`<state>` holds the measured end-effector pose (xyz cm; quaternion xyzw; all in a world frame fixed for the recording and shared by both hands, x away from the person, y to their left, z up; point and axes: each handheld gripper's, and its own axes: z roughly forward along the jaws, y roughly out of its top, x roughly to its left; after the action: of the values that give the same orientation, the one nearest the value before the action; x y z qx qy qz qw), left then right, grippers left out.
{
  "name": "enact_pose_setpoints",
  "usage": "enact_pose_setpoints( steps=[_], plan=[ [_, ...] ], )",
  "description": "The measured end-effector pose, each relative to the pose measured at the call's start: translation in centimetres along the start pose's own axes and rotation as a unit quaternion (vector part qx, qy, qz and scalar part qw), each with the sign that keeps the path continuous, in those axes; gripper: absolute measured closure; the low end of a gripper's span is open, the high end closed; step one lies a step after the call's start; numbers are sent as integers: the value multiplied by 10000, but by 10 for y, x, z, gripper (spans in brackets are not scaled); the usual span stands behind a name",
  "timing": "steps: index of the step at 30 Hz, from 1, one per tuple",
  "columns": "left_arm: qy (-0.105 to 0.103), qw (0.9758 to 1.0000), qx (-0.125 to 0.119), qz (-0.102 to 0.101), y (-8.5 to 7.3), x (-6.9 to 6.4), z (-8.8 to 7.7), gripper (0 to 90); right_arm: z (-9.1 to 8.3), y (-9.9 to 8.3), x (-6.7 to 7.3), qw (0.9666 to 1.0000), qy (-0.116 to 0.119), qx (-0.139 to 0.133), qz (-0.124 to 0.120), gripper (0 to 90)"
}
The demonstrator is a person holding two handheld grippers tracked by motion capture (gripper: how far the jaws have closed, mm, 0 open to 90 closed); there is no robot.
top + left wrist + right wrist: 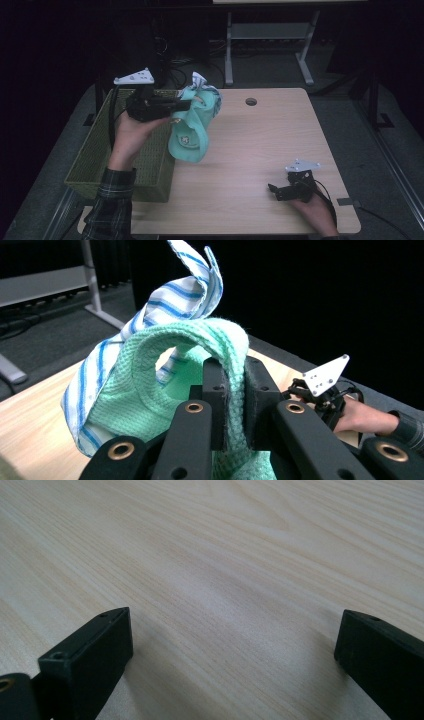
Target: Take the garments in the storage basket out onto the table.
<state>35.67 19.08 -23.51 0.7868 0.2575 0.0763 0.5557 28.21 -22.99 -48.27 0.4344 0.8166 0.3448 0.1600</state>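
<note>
Basket (95,160) set against tabletop (260,150) left edge; cloths (192,125) held above that edge; right gripper (272,190) near the front right corner.

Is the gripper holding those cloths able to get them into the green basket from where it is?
Probably yes. The left gripper is clamped on the green cloth, with the striped cloth bunched against it, right at the green basket's edge. The basket's top is open and nothing stands between.

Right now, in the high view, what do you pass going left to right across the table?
Green woven basket → left gripper clamping a mint-green waffle-knit cloth → round cable hole in the light wooden table → right gripper, resting on the tabletop with its jaws open.
</note>
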Motion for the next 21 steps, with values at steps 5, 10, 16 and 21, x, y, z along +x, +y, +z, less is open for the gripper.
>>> enact_pose_setpoints(
  steps=[5, 10, 16, 21],
  plan=[
    [-84, 10000, 4, 27, -3, -5, 13, 816, 0, 0, 0, 10000, 1, 1, 2, 19],
    [-138, 9999, 35, 55, -6, -11, 25, 816, 0, 0, 0, 10000, -2, 5, -6, 19],
    [-231, 9996, 122, 55, -14, -14, 41, 816, 0, 0, 0, 10000, 0, 6, -5, 19],
    [-296, 9995, 142, 47, -22, -18, 52, 816, 0, 0, 0, 10000, -1, 4, -5, 19]
  ],
)
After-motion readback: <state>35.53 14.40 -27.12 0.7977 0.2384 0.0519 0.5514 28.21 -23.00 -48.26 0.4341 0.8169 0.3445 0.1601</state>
